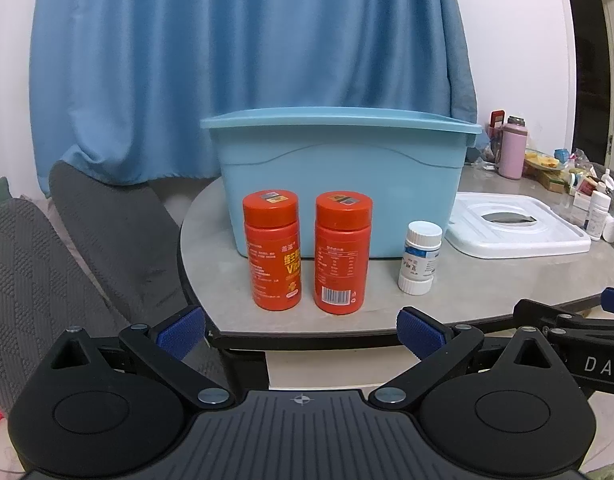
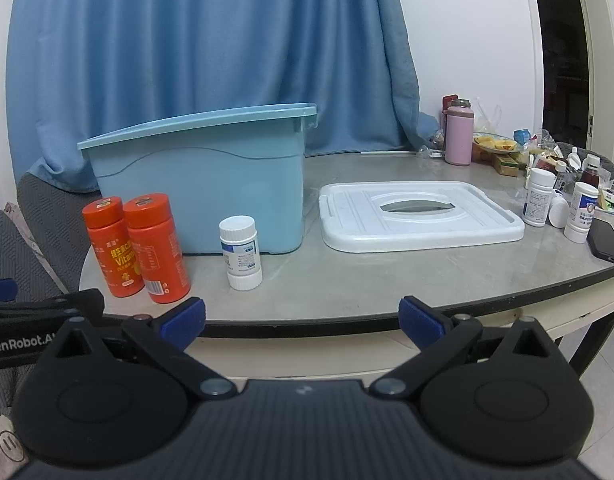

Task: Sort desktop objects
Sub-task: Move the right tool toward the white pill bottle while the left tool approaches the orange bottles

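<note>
the two orange vitamin bottles (image 1: 307, 252) stand upright side by side, almost touching, at the centre of the left wrist frame, just in front of the blue storage bin (image 1: 339, 184) and near the rounded table edge (image 1: 291, 332); their long axes are vertical. a small white pill bottle (image 1: 419, 257) stands upright right of them, apart from both, and the white bin lid (image 1: 519, 224) lies flat further right. the left gripper (image 1: 301, 332) sits at lower centre, its jaws spread wide and holding nothing, with the orange pair straight ahead between its blue pads (image 1: 179, 332), so this hand looks the better placed for them. in the right wrist frame the orange bottles (image 2: 137, 248) fall to the left and the white pill bottle (image 2: 241, 252) lies just left of centre, ahead of the right gripper (image 2: 303, 322), which is likewise spread wide and empty. more medicine bottles (image 2: 563, 208) cluster at the right edge.
</note>
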